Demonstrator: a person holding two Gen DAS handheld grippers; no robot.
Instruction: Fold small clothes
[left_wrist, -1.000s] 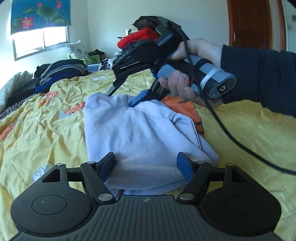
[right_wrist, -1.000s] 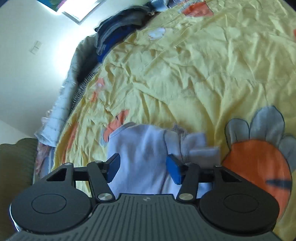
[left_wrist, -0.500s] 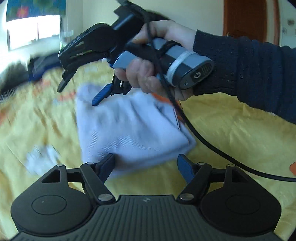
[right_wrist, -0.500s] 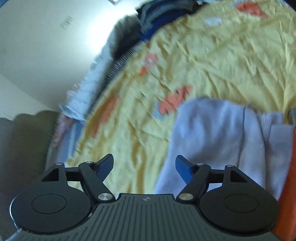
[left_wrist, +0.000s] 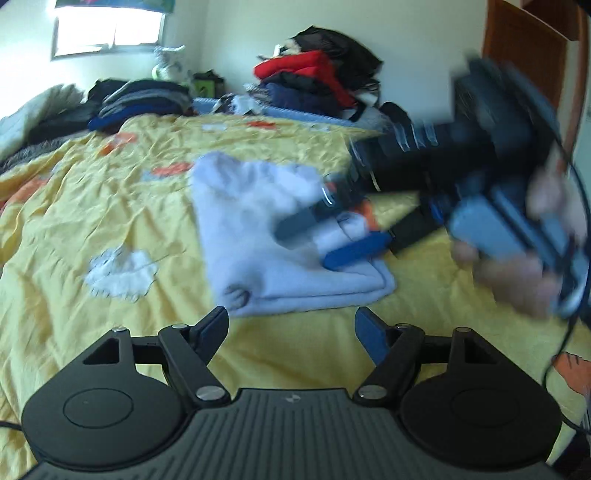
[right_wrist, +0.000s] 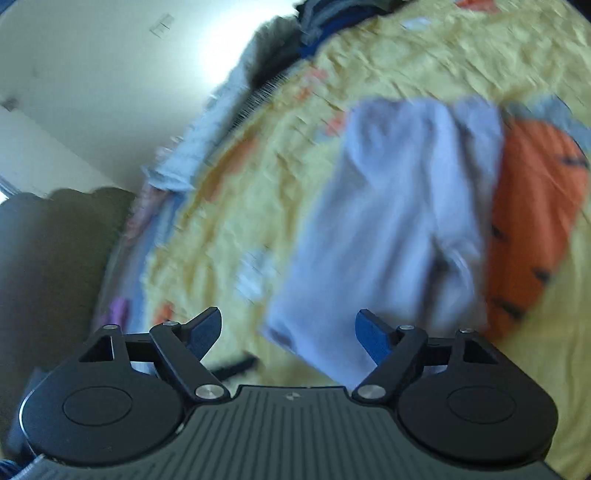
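Garment (left_wrist: 280, 236) lies folded on the yellow bedspread (left_wrist: 92, 206); left gripper (left_wrist: 291, 328) and right gripper (right_wrist: 288, 328) gape wide and empty. Smooth edges gently, without dragging layers apart.

We see one pale lavender-blue garment (left_wrist: 258, 236) lying folded on the yellow bedspread (left_wrist: 92, 206), flattened into a rough rectangle with layered edges stacked along its near right corner. A small dark mark sits close to its near left corner. Its far end is rumpled into soft humps. In the right wrist view the garment (right_wrist: 399, 221) lies just beside the bedspread's big orange cartoon patch (right_wrist: 535, 221), its long edge along that patch.
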